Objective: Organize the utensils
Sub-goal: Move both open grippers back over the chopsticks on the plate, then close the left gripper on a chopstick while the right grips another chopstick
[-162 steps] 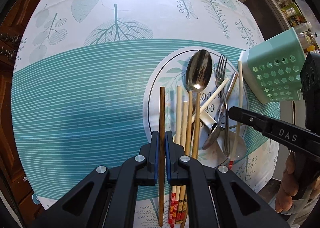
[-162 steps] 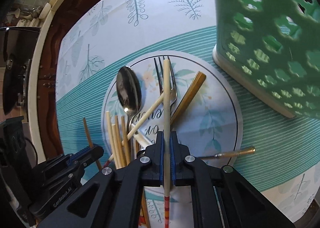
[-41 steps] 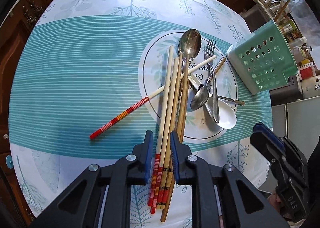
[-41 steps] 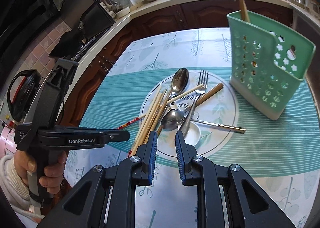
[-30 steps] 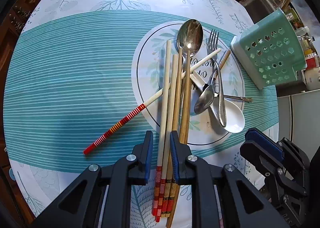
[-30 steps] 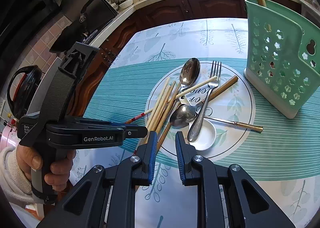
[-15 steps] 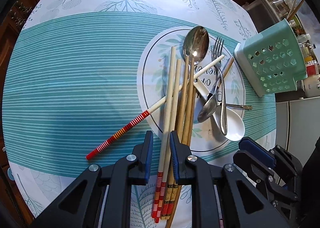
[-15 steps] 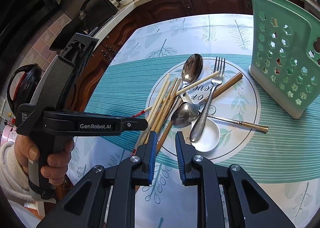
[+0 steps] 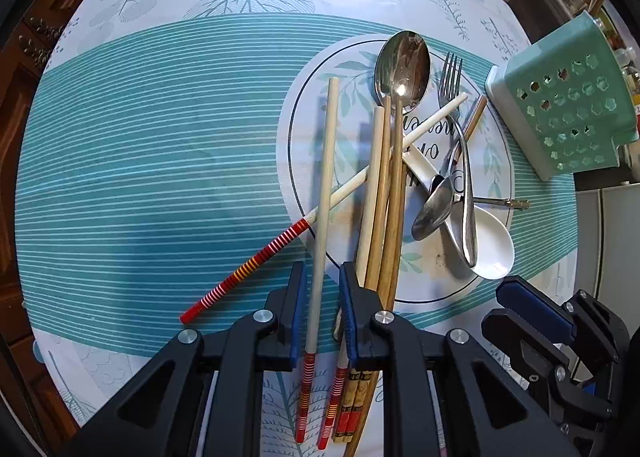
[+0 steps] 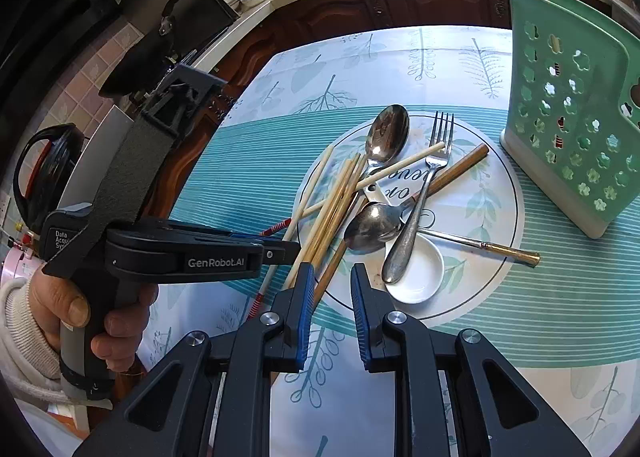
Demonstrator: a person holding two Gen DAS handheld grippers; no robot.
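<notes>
left gripper (image 9: 322, 277): jaws just narrowed, apart, astride pale red-striped wooden chopstick (image 9: 323, 193) | right gripper (image 10: 331, 277): apart, empty | mint perforated plastic caddy (image 10: 576, 117): 2 o'clock of utensil pile

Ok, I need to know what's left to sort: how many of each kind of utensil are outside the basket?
Chopsticks: 6
Metal spoons: 2
White spoon: 1
Fork: 1
Thin metal stick: 1
Total: 11
</notes>
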